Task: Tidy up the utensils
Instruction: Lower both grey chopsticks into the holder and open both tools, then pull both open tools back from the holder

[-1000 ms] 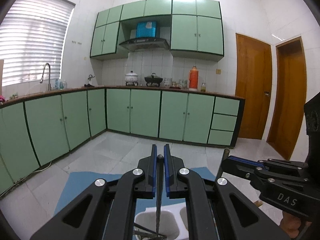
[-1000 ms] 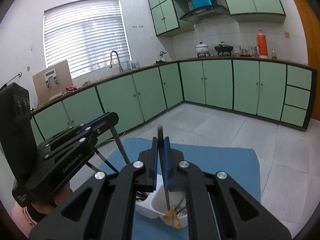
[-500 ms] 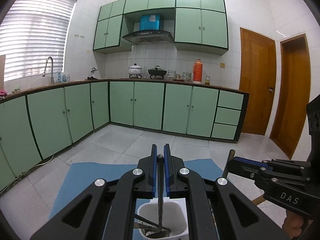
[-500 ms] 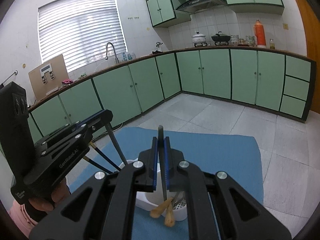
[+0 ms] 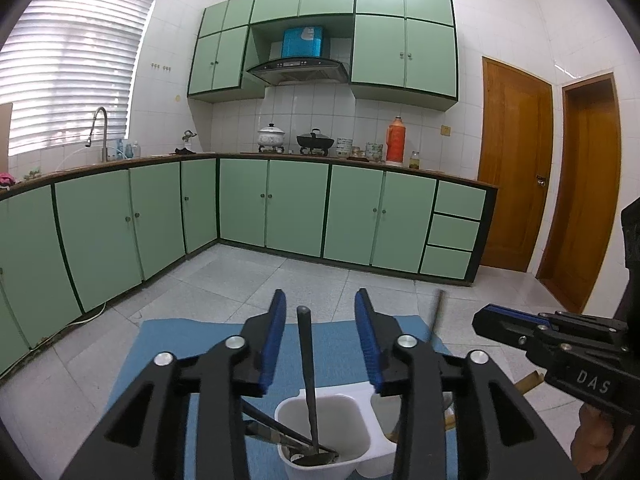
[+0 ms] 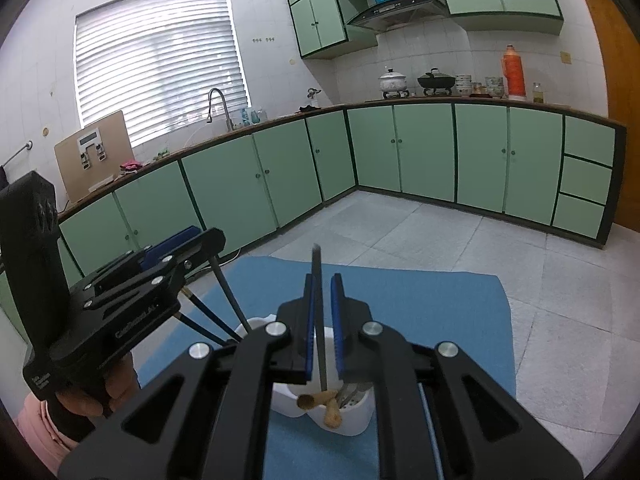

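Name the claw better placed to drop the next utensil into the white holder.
Right. The right claw grips a dark utensil upright over the white holder; the left claw is open and empty, its spoon already inside.

The white plastic two-compartment utensil holder (image 5: 344,394) is partly hidden behind black gripper linkages, its right compartment mostly covered.

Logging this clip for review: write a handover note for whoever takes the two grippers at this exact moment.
Left gripper: open, its dark utensil already standing free in the white holder on the blue mat.
Right gripper: jaws slightly apart around a dark-handled utensil above the holder's other compartment, which has wooden handles; grip unclear.
Done: left drop.
Left: release the right utensil, withdraw both grippers.
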`<control>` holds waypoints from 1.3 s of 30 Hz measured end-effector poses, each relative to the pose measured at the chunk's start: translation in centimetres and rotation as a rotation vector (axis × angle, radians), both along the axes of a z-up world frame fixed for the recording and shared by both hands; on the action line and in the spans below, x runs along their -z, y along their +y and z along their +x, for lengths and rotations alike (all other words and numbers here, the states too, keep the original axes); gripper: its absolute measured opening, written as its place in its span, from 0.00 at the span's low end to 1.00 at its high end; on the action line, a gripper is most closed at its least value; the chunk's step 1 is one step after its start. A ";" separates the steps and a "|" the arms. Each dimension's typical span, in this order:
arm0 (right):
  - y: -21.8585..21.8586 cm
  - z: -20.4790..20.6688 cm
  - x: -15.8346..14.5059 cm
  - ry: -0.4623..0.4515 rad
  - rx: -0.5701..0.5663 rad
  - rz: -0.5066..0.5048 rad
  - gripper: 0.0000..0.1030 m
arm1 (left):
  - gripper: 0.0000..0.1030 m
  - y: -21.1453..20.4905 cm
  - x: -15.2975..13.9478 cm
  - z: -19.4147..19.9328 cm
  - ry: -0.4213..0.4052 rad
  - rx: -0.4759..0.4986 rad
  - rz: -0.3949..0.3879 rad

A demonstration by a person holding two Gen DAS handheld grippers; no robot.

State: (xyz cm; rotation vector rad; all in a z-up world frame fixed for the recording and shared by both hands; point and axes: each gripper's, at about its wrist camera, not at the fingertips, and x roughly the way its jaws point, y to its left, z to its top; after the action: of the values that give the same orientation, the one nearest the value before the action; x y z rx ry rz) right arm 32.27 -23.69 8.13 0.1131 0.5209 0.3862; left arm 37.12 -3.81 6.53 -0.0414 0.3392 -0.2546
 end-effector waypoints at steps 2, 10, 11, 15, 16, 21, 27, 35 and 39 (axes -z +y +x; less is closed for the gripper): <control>-0.3 -0.1 0.1 0.000 0.007 0.007 0.11 | 0.41 0.0 0.1 -0.2 -0.001 0.002 -0.002; -1.5 -0.6 1.4 0.021 0.016 0.027 0.14 | 0.44 0.6 1.1 -0.7 0.018 -0.003 -0.016; -1.7 -0.7 1.5 0.020 0.018 0.030 0.14 | 0.44 0.7 1.2 -0.8 0.022 -0.002 -0.018; -2.3 -1.1 1.4 0.009 0.021 0.042 0.15 | 0.47 1.1 1.6 -1.2 0.020 -0.003 -0.020; -2.4 -1.2 1.3 0.004 0.023 0.044 0.17 | 0.47 1.3 1.6 -1.4 0.018 -0.002 -0.025; -3.6 -2.4 0.2 -0.047 0.032 0.087 0.22 | 0.53 2.1 0.6 -2.4 -0.015 -0.002 -0.050; -5.2 -5.8 -1.9 -0.143 0.054 0.106 0.30 | 0.70 3.4 -2.0 -6.5 -0.130 -0.011 -0.066; -6.5 -12.6 -2.4 -0.252 0.116 0.095 0.51 | 0.91 4.8 -3.0 -13.6 -0.202 -0.040 -0.054; -6.4 -15.7 -1.4 -0.264 0.134 0.075 0.67 | 0.94 5.1 -2.0 -16.0 -0.173 -0.052 -0.043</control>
State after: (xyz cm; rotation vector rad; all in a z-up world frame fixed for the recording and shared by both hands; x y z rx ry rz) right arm 16.56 -30.06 9.48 0.1655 0.2368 0.2841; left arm 21.10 1.30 8.51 -0.0703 0.1601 -0.2122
